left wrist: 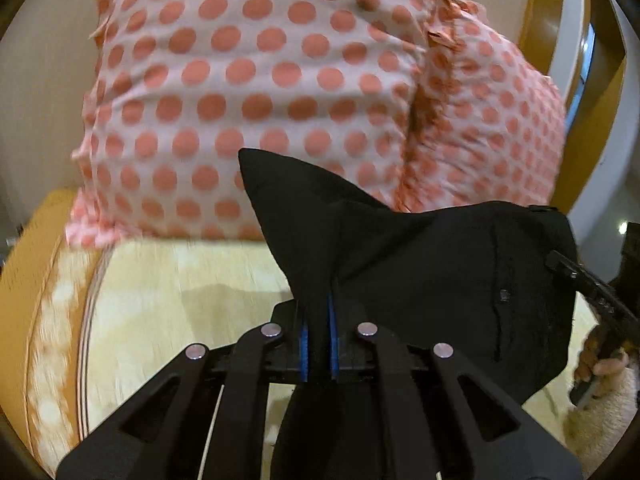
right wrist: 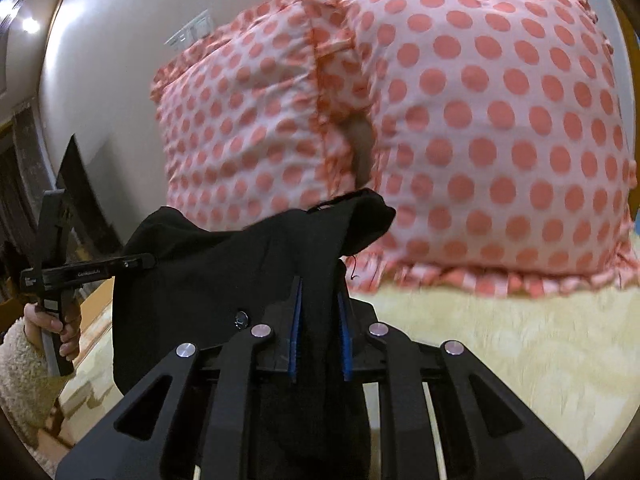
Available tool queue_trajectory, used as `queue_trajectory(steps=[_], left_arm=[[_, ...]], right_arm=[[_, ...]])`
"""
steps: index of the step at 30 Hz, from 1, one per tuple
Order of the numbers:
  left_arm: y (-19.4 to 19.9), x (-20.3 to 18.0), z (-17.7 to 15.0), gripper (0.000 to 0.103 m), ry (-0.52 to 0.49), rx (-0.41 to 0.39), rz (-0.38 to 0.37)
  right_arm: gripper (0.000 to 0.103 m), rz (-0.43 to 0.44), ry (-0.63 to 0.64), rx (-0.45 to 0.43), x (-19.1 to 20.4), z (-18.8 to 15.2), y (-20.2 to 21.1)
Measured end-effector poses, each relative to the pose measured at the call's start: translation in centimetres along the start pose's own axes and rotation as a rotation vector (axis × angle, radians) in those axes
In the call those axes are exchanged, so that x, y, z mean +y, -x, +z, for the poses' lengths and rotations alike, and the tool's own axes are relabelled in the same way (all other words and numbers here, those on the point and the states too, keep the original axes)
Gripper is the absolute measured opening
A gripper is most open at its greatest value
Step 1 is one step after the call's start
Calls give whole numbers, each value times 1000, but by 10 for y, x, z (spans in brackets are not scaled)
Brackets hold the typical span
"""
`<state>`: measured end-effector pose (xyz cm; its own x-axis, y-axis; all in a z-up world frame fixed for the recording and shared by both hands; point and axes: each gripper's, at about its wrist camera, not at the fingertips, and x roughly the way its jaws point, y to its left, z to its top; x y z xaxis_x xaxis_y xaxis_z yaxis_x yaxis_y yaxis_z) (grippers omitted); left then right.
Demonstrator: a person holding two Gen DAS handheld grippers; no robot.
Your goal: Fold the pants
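Below, a pale cream bedspread (left wrist: 168, 312) with a faint pattern, edged at the left by an orange-tan wooden frame (left wrist: 24, 280); motion-blurred in both views. Behind it, two plump pillows with salmon dots on pink: one pillow (right wrist: 500, 128) broad and near in the right wrist view, a second pillow (right wrist: 244, 120) beside it, touching along a ruffled seam. Farther back, a plain beige wall (right wrist: 120, 80) with a pale switch plate (right wrist: 192, 30), and a curved wooden headboard (left wrist: 540, 8) at the upper right of the left wrist view. Left gripper (left wrist: 319, 320) pointed toward the pillows, raised off the bedspread, blue-lined fingers (left wrist: 304, 344) drawn nearly together and pinching a fold of the black pants (left wrist: 440, 264). Right gripper (right wrist: 320, 320) likewise aimed at the pillows, blue pads (right wrist: 295, 328) closed in on a thicker bunch of the same cloth. Seen from the right wrist view, the left hand (right wrist: 56, 328) in a fuzzy cream sleeve wrapped round the handle of its tool, held level. Pants lifted clear of the spread, stretched as a slack dark sheet between the two clamps, a small button (right wrist: 241, 319) showing near the right one, a pointed corner of cloth standing up above each pair of fingers, the rest hanging below and hidden by the gripper bodies.
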<state>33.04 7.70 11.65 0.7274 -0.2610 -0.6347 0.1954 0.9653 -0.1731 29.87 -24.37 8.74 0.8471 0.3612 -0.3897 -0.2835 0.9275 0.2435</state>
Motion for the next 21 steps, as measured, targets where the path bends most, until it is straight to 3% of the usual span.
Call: queue_trajectory(steps=[5, 8, 9, 10, 11, 13, 15, 16, 18, 21], left_arm=[[-64, 15, 2, 8, 30, 110, 42], [-99, 22, -12, 19, 39, 187, 100], [-106, 26, -16, 31, 57, 209, 104], [-110, 32, -19, 38, 90, 205, 105], [-110, 35, -18, 43, 109, 199, 109], [-104, 41, -15, 48, 139, 201, 110], [-83, 41, -14, 51, 128, 157, 139], [-72, 39, -15, 60, 116, 132, 147], [-45, 31, -19, 76, 94, 69, 130], [-14, 6, -34, 83, 45, 36, 11]], right_arm=[[15, -88, -47, 131, -26, -11, -61], [16, -153, -110, 223, -41, -27, -86], [20, -173, -131, 246, -44, -30, -90], [30, -194, -136, 256, -45, -32, -91], [35, -229, -130, 267, -44, -32, -91], [56, -319, -82, 268, -38, -31, -84], [60, -451, -15, 190, -26, -28, -61], [60, -486, 9, 135, -19, -26, -47], [61, -433, 27, 70, -4, -24, -24], [64, -313, 78, 100, 23, -33, -10]])
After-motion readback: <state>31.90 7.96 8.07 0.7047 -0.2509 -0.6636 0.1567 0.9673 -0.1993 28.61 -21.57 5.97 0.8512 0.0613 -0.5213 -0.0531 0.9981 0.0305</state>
